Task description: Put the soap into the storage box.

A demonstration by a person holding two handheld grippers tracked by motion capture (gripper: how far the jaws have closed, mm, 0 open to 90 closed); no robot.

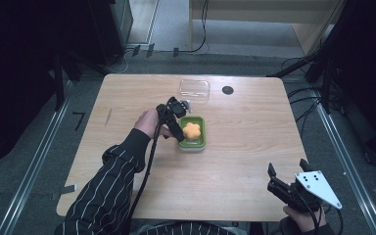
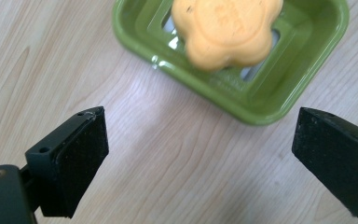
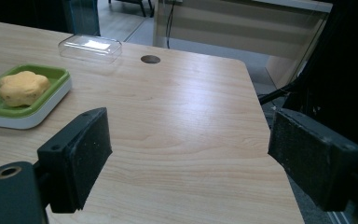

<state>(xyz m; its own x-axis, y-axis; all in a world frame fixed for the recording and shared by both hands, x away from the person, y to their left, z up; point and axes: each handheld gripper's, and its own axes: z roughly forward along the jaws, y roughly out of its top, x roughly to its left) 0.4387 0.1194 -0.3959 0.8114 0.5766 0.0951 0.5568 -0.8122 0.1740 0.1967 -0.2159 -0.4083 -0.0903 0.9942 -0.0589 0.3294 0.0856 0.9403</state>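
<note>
Orange soap (image 1: 191, 130) (flower-shaped, speckled), matte, lying in green dish (image 1: 199, 142)

Light is falling from overhead onto the pale wooden table (image 1: 235, 147), leaving it evenly bright while the floor and racks around that table are sinking into near black. The high view is looking soft and slightly grainy throughout. In the left gripper view, the orange flower-shaped soap (image 2: 226, 30) is blurring out of focus, and white glare is glinting on the glossy green plastic soap dish (image 2: 303, 77) beneath it; a faint diffuse shadow is lying on the table near that dish. In the right gripper view, the clear plastic lid (image 3: 90, 48) beyond the dish is catching a bright highlight, and the right edge is going dark.
</note>
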